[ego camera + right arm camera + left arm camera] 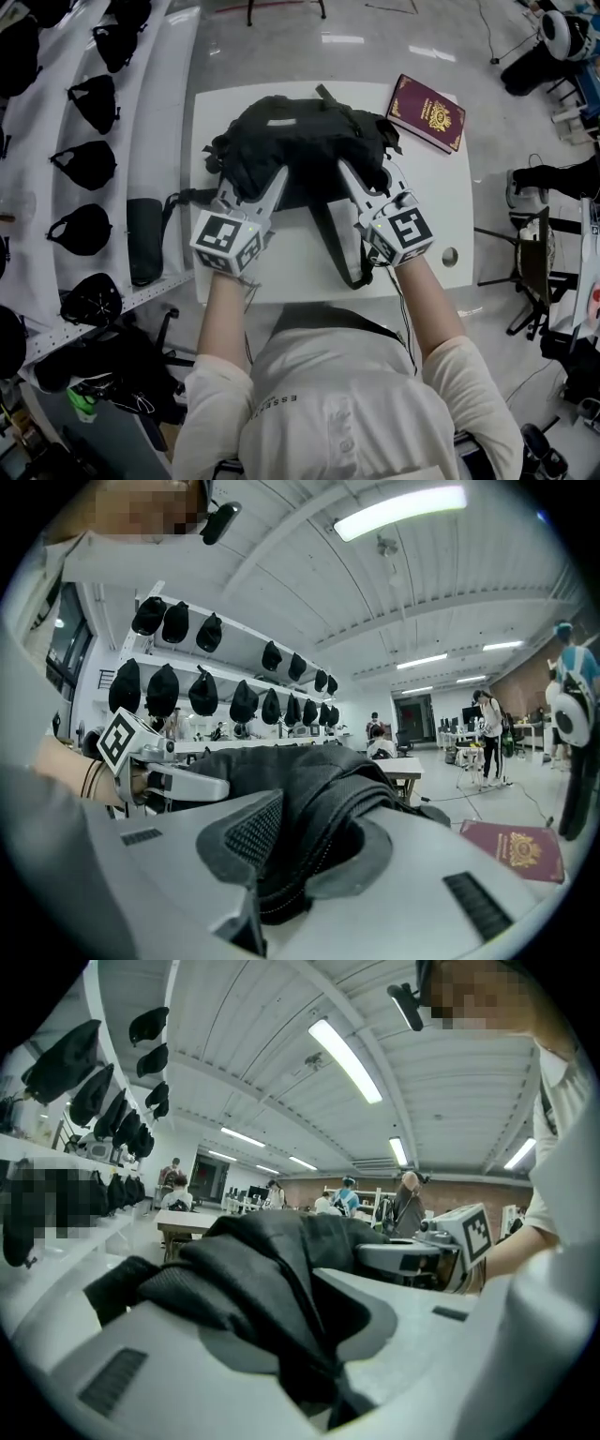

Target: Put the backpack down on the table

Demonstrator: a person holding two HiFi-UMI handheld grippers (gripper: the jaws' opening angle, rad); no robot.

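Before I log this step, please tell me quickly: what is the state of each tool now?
Left tool: closed on the fabric of the backpack.
Right tool: closed on the backpack too.

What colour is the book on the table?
The book is maroon with a gold emblem; the head view shows it best.

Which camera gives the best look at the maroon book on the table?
The head view: the maroon book lies whole on the white table, at its far right corner, beside the backpack, gold emblem visible. The right gripper view catches it low at the edge, foreshortened. The left gripper view does not show it.
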